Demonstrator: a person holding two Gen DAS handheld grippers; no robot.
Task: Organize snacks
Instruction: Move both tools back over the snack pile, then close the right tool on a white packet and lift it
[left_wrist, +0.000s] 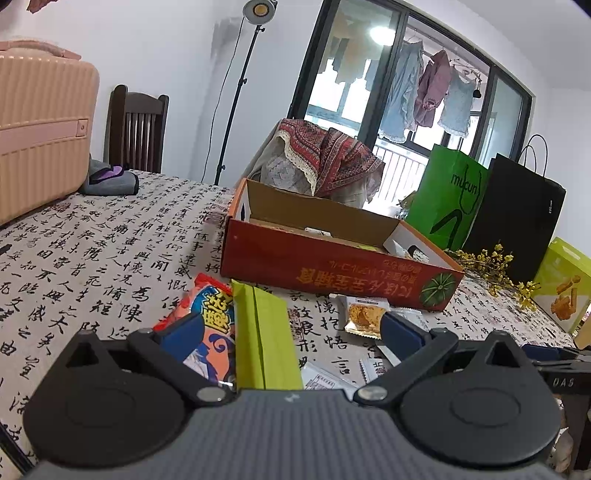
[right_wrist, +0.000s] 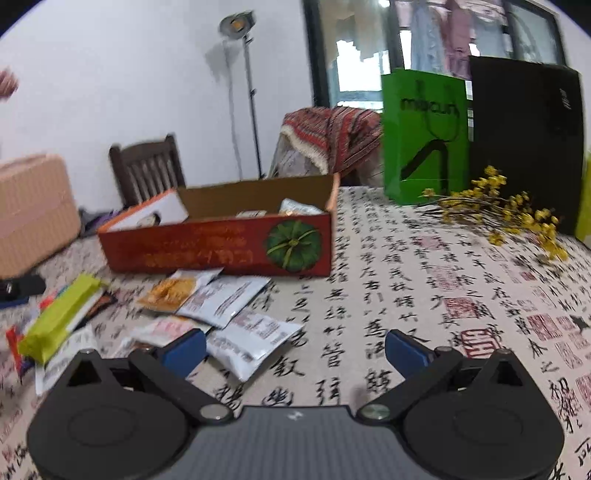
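A red cardboard box (left_wrist: 332, 266) lies open on the calligraphy tablecloth, with a few packets inside; it also shows in the right wrist view (right_wrist: 221, 247). My left gripper (left_wrist: 291, 336) is open, low over a lime-green snack pack (left_wrist: 264, 332) and an orange-blue snack bag (left_wrist: 207, 325). A small cracker packet (left_wrist: 365, 314) lies just before the box. My right gripper (right_wrist: 295, 349) is open and empty above the cloth, with white snack packets (right_wrist: 251, 339) by its left finger. The green pack (right_wrist: 59, 317) lies at the left.
A pink suitcase (left_wrist: 40, 136) stands at the far left. A green paper bag (right_wrist: 424, 136), a black bag (right_wrist: 524, 140) and yellow flower sprigs (right_wrist: 509, 210) stand at the back right. A green snack box (left_wrist: 561, 284) is at the right edge. A chair (left_wrist: 136, 129) stands behind the table.
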